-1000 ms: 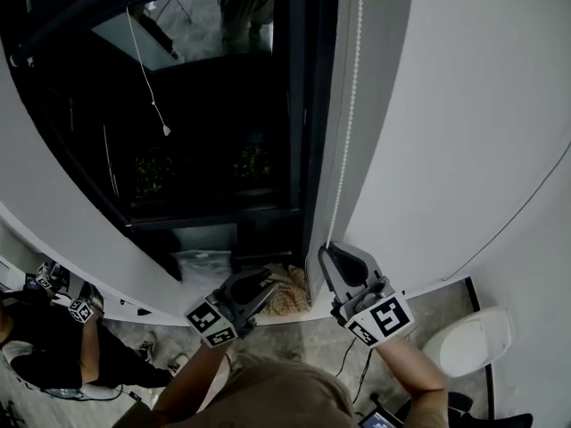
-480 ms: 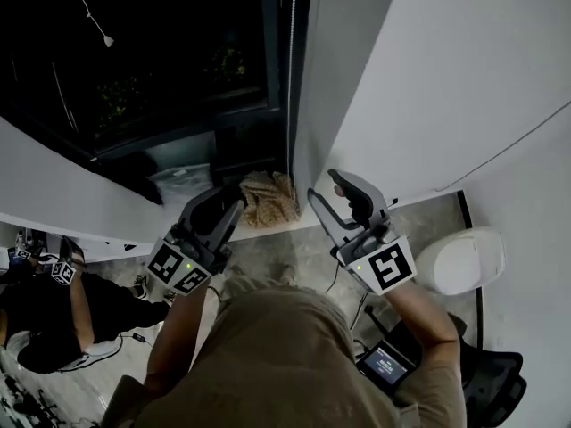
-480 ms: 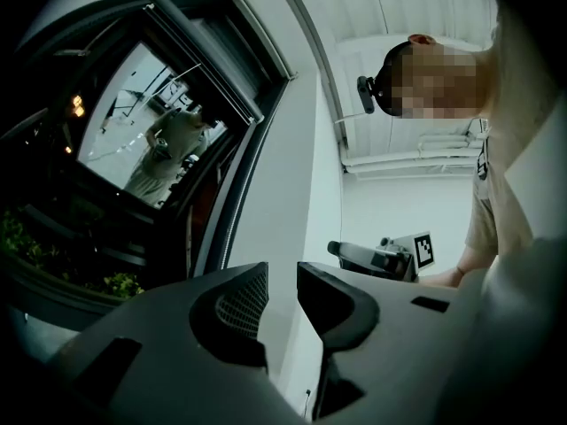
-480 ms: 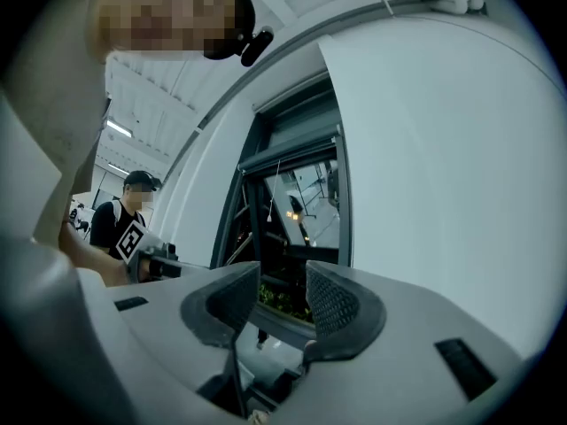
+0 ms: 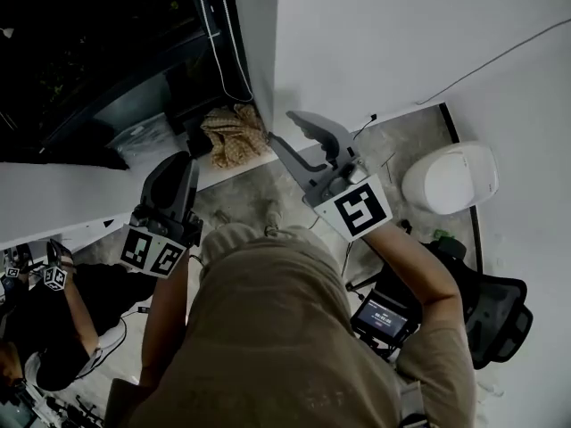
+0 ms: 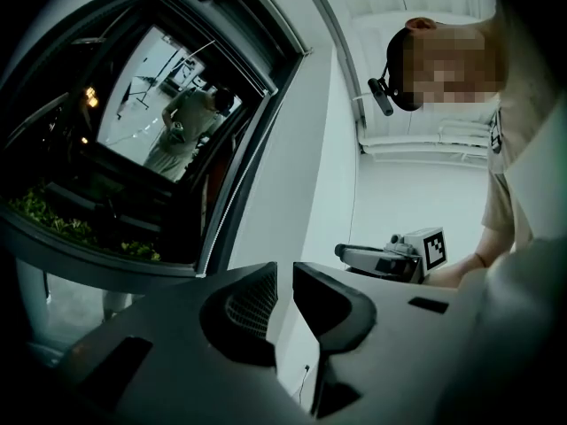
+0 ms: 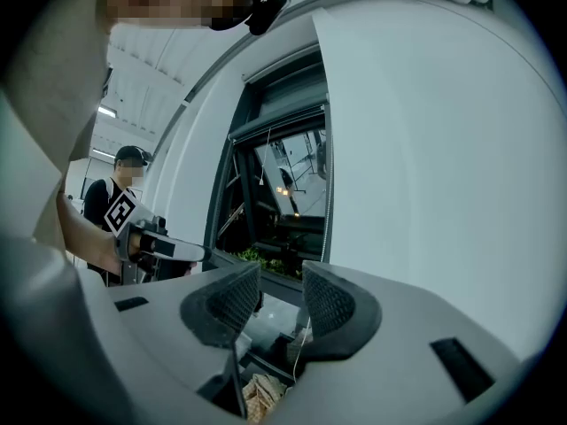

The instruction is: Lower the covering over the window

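**A:** While the left tool [image 6: 283, 273] shows only a slit between its jaws, which have just been closing on nothing, how is the right tool [image 7: 282, 277]?

**B:** Wide. Its jaws have just been opening, and they are empty too. Both tools sit low by the person's waist, well apart from the chain [image 7: 328, 220] at the right edge of the window [image 7: 275, 193].

**A:** And the covering?

**B:** No view shows its hem. The glass I can see is bare, so I judge it is up, or out of frame.

**A:** What could go wrong?

**B:** If more pulling is due, a narrow tool may skid off the beads. The wrong strand would raise the covering, and a sideways tug could jam the chain.
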